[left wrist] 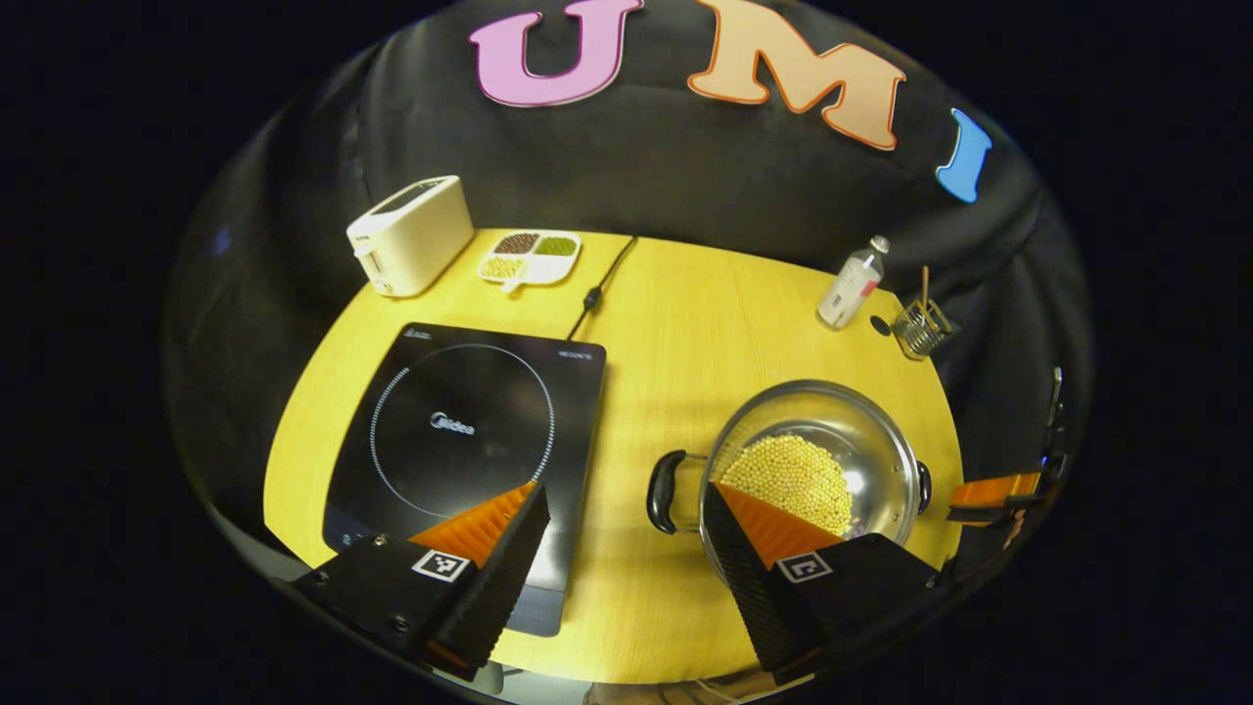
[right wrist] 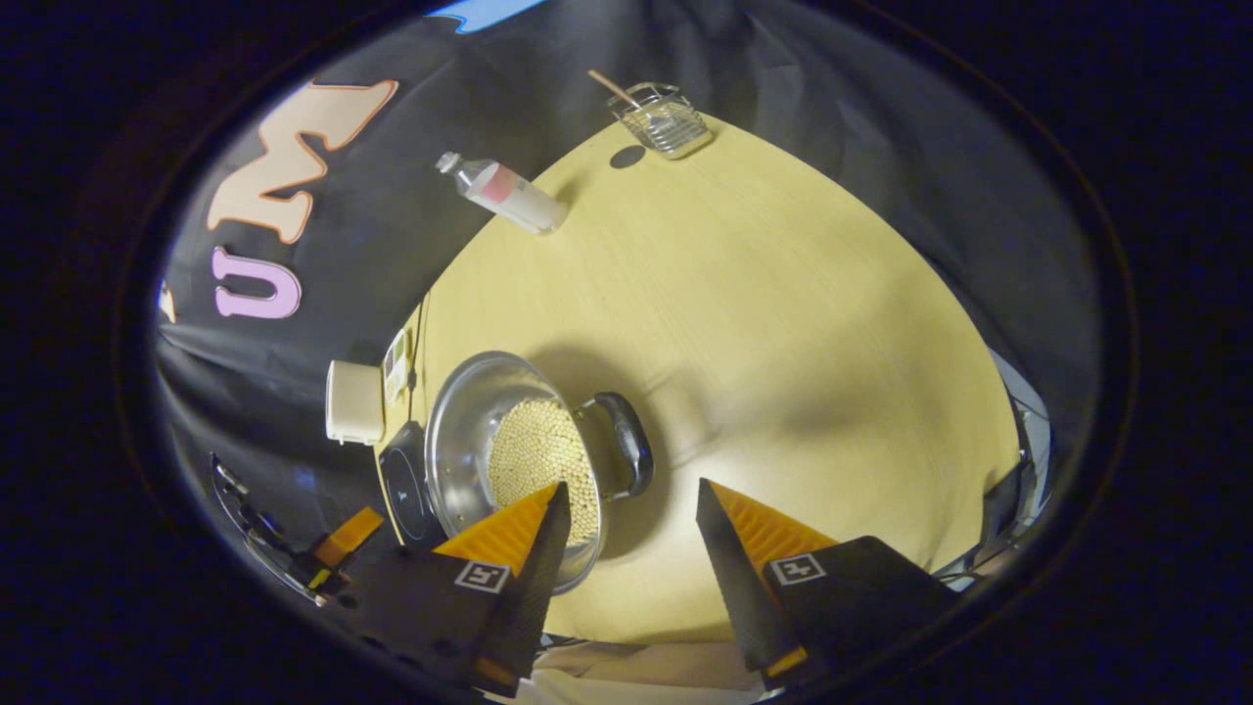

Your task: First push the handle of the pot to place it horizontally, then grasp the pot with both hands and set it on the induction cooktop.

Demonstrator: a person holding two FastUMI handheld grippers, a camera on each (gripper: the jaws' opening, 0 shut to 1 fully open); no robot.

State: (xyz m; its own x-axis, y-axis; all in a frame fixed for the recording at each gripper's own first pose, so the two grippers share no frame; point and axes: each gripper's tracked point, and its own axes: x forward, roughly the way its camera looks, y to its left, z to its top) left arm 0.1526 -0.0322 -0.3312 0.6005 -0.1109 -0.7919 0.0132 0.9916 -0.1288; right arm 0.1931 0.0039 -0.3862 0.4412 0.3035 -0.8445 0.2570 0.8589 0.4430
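Left gripper [left wrist: 622, 504] hovering with jaws apart between induction cooktop [left wrist: 470, 441], near the table's [left wrist: 675, 323] left edge, and pot [left wrist: 808, 470], toward its right edge. Right gripper [right wrist: 626, 504] likewise apart, near the pot handle [right wrist: 626, 446]. Risks tipping the pot, spilling the beans [left wrist: 793, 480], if lifted unevenly.

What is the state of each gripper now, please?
Left gripper: open, holding nothing, above the table near the pot.
Right gripper: open, holding nothing, near the pot's handle.

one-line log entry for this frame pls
phase: pre-grasp | pot: on table, right of induction cooktop, handles sideways | left gripper: open, above | right gripper: open, near handle
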